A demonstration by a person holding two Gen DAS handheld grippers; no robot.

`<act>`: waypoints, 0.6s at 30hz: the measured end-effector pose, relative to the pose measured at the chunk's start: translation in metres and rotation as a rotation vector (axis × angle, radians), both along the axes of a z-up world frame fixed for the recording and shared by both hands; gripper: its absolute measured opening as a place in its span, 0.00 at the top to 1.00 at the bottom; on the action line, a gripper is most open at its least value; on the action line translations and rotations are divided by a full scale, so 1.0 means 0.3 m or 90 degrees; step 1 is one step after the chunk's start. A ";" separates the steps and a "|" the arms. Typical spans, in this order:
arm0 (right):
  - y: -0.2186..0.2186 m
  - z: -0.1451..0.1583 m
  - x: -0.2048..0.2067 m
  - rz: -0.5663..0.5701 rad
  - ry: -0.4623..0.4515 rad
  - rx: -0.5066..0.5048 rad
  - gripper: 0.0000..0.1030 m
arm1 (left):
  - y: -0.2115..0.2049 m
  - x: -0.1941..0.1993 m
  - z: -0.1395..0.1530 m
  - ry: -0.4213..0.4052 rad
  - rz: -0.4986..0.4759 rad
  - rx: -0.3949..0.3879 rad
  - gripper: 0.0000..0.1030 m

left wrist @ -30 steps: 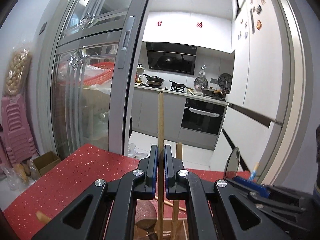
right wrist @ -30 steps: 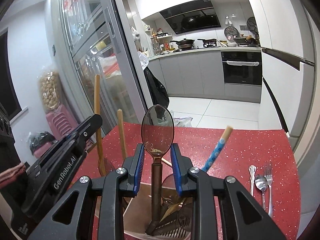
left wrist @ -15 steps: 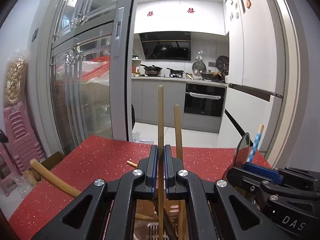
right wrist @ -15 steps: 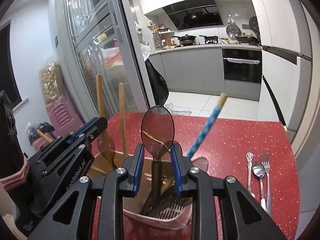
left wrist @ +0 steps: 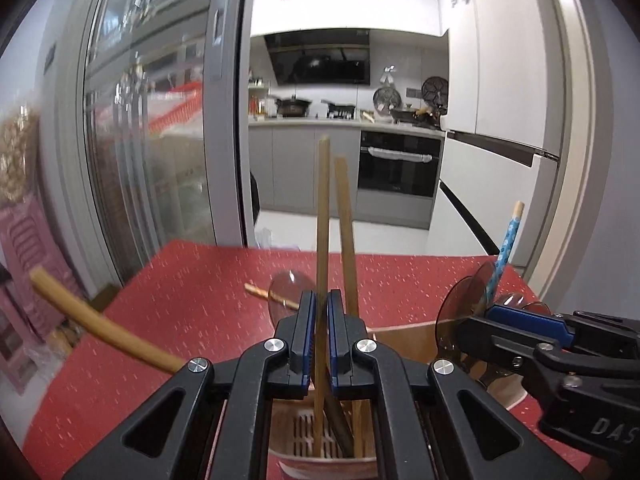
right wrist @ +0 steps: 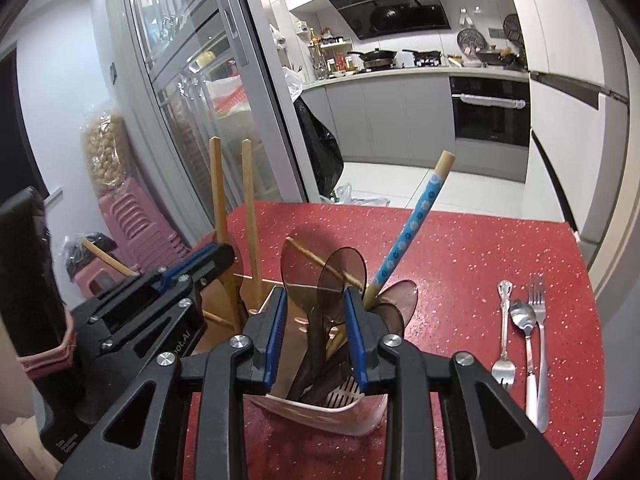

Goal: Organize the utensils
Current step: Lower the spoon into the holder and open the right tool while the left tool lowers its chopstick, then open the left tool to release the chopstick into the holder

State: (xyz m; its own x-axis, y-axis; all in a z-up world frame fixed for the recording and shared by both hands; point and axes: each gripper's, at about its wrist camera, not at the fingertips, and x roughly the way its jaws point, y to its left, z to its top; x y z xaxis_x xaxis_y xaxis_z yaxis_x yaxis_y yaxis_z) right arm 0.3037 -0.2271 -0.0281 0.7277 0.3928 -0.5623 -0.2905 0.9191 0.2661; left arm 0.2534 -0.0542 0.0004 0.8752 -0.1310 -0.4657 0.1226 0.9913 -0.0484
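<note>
A pink utensil holder (right wrist: pixel 340 408) stands on the red table (right wrist: pixel 480 240). It holds several brown translucent spoons (right wrist: pixel 344 272), a blue-patterned stick (right wrist: pixel 408 232) and wooden chopsticks. My left gripper (left wrist: pixel 321 300) is shut on a wooden chopstick (left wrist: pixel 322 216) standing in the holder (left wrist: pixel 328 462), beside a second chopstick (left wrist: pixel 346 240). My right gripper (right wrist: pixel 315 300) is open above the holder, its fingers either side of a brown spoon handle and apart from it. The left gripper also shows in the right wrist view (right wrist: pixel 208 256).
Two forks (right wrist: pixel 538 312) and a white-handled spoon (right wrist: pixel 526 328) lie on the table at the right. A thick wooden handle (left wrist: pixel 96 326) sticks out left of the holder. A loose stick (left wrist: pixel 264 294) lies on the table behind. The table's far edge faces the kitchen floor.
My right gripper has opened and let go of the brown spoon, which now rests lower in the holder. Both grippers have come down nearer the holder. The left still grips its chopstick.
</note>
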 end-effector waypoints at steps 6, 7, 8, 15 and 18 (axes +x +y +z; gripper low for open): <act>-0.012 0.023 -0.025 0.010 -0.006 0.022 0.52 | 0.008 -0.002 0.004 0.010 0.008 -0.003 0.72; -0.016 0.031 -0.032 0.009 -0.009 0.026 0.51 | 0.011 -0.003 0.005 0.011 0.009 -0.004 0.72; -0.019 0.036 -0.038 0.007 -0.011 0.029 0.51 | 0.013 -0.005 0.006 0.011 0.011 -0.005 0.72; -0.041 0.056 -0.074 -0.002 -0.013 0.042 0.47 | 0.017 -0.023 0.015 0.015 0.013 -0.004 0.72; -0.047 0.060 -0.087 -0.007 -0.013 0.042 0.45 | 0.014 -0.029 0.014 0.014 0.010 -0.001 0.72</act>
State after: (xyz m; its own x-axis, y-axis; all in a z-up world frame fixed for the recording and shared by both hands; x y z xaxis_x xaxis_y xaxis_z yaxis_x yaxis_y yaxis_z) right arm 0.2775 -0.2413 -0.0099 0.7432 0.4207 -0.5203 -0.2872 0.9029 0.3199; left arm 0.2446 -0.0501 0.0047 0.8666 -0.1175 -0.4850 0.1054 0.9931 -0.0524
